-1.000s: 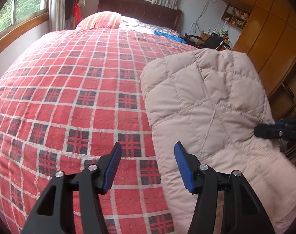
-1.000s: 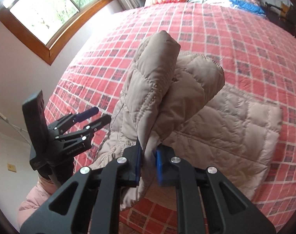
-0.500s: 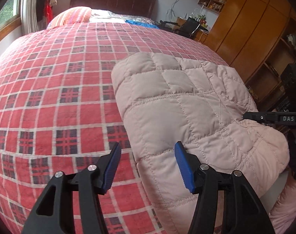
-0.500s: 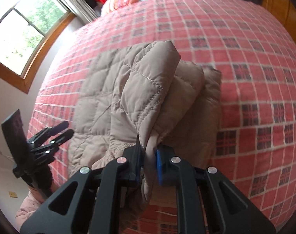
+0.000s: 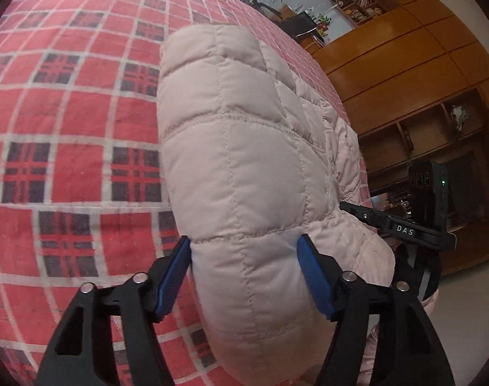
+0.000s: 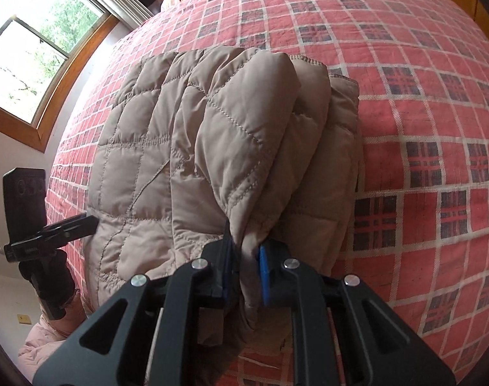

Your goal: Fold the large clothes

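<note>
Closing in: left gripper now straddles jacket edge, jaws spread, not clamped.
Right gripper: still clenched on jacket hem.
Meaning: 2-handed fold likely next.

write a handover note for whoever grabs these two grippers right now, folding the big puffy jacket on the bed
Left gripper: open, its blue pads either side of the near edge of the beige quilted padded jacket, not closed on it.
Right gripper: shut on a bunched fold of the jacket, held over the rest.
The jacket lies on the red plaid bedspread near the bed's edge.
Done: one part is folded over the body.
Left: probably grip with the left, lay the held fold flat, finish folding.
</note>
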`<move>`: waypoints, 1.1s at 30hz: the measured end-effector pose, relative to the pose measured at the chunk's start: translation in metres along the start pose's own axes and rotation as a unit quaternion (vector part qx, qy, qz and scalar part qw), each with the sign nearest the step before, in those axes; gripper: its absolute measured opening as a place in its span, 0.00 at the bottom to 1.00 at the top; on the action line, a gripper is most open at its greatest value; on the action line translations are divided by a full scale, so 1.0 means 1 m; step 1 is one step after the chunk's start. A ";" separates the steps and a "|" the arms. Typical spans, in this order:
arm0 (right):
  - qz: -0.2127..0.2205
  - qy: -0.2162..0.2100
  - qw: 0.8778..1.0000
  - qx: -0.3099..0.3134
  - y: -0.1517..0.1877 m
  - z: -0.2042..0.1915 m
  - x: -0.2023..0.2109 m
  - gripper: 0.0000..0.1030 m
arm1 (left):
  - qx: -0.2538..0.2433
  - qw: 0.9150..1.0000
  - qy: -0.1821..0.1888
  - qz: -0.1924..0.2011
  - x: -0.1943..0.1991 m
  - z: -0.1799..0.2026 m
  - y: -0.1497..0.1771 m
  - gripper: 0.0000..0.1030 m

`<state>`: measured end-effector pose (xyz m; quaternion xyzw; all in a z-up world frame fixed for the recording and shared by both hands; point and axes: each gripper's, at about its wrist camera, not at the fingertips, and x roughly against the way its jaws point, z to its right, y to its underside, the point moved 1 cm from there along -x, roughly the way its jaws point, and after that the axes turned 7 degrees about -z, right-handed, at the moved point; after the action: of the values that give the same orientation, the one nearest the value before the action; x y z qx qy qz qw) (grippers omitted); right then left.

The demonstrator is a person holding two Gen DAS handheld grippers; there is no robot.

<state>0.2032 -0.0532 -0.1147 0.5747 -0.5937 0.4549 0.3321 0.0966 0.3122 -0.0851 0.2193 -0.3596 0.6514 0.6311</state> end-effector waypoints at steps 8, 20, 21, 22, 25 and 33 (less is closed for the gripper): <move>0.048 -0.009 0.999 0.009 0.015 0.001 0.047 0.11 | -0.014 0.999 -0.039 0.015 0.006 0.032 0.002 0.39; 0.010 0.017 0.999 -0.036 0.017 0.045 0.002 0.12 | -0.086 0.986 -0.142 0.023 -0.034 0.060 -0.004 0.60; 0.012 0.014 0.999 -0.035 0.018 0.046 0.002 0.12 | -0.082 0.987 -0.138 0.024 -0.035 0.058 -0.004 0.61; 0.015 0.007 0.999 -0.037 0.019 0.047 0.005 0.13 | -0.080 0.987 -0.134 0.024 -0.033 0.056 -0.004 0.61; 0.019 -0.014 0.999 -0.044 0.023 0.055 0.020 0.27 | -0.065 0.991 -0.112 0.020 -0.021 0.049 0.000 0.63; 0.067 -0.049 0.996 -0.020 0.068 0.046 0.076 0.43 | -0.062 0.992 -0.105 0.035 0.011 0.050 0.031 0.63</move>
<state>0.1330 -0.1293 -0.0726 0.5483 -0.6553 0.4356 0.2832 0.0569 0.2839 -0.0506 0.2339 -0.4708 0.6230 0.5793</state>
